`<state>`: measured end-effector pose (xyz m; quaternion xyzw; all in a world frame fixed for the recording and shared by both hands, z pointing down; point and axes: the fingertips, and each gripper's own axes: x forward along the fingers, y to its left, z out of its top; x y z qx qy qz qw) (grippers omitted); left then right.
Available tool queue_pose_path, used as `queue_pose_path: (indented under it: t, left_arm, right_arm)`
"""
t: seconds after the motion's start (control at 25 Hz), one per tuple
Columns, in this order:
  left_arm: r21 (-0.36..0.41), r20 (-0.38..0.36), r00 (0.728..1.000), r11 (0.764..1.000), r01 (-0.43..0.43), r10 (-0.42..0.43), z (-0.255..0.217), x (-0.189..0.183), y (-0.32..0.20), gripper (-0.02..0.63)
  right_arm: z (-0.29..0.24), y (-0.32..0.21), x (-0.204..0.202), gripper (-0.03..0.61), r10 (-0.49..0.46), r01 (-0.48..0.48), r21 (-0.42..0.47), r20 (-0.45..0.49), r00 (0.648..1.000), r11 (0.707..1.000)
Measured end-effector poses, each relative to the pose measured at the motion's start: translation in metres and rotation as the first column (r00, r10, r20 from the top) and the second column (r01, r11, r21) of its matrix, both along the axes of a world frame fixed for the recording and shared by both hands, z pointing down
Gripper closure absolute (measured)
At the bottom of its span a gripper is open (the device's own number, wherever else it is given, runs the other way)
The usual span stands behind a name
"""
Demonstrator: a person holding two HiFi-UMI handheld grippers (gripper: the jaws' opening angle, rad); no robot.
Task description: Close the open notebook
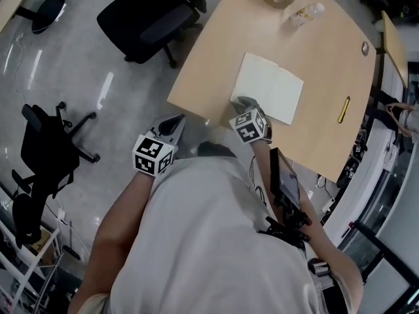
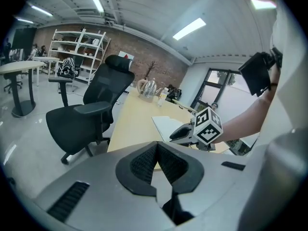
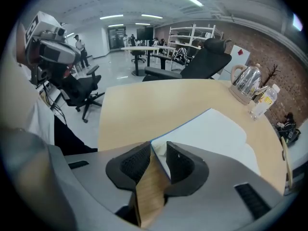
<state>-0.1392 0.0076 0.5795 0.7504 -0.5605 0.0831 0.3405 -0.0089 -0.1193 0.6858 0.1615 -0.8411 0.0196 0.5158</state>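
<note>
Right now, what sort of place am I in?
Most likely an open-plan office or lab workspace: a wheeled black office chair stands on a polished floor, a light wooden table holds the open notebook and a kettle, and white metal shelving lines a brick wall.

Glossy grey floor (image 1: 78, 77), black office chairs (image 1: 147, 18), brick wall (image 2: 144, 52), white shelving (image 2: 79, 47).

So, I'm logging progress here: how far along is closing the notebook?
Nothing is done: the notebook lies open, flat on the table. In hand: the right gripper has its open jaws straddling the notebook's near corner; the left gripper is shut, off the table. Left: presumably grip that side and fold it over.
</note>
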Motion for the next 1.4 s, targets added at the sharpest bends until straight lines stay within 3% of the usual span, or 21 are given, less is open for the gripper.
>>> queue_pose_path:
  t: [0.16,0.44,0.88,1.16,1.4]
  left_arm:
    - [0.0,0.001,1.0,1.0,0.0,0.0,-0.001,-0.003,0.001,0.609]
    - [0.004,0.015,1.0,1.0,-0.017,0.017,-0.003,-0.004,0.0,0.609]
    - [0.024,0.036,0.997,0.997,-0.076,0.075,-0.01,0.003,-0.012,0.608]
    - [0.044,0.045,0.988,0.988,-0.148,0.146,-0.017,0.017,-0.027,0.609]
    - [0.063,0.062,0.974,0.973,-0.221,0.217,-0.022,0.033,-0.043,0.608]
  right_arm:
    - [0.006,-0.004,0.003,0.488,0.022,-0.022,0.007,-0.046,0.999,1.0]
    - [0.012,0.0,0.003,0.54,0.047,-0.048,-0.047,-0.029,0.998,0.998]
    - [-0.006,0.001,0.003,0.563,0.116,-0.106,-0.093,0.109,0.987,0.99]
    - [-0.049,-0.005,0.009,0.563,0.205,-0.196,-0.059,0.257,0.944,0.979]
    - [-0.084,-0.019,0.033,0.563,0.299,-0.316,-0.022,0.391,0.87,0.948]
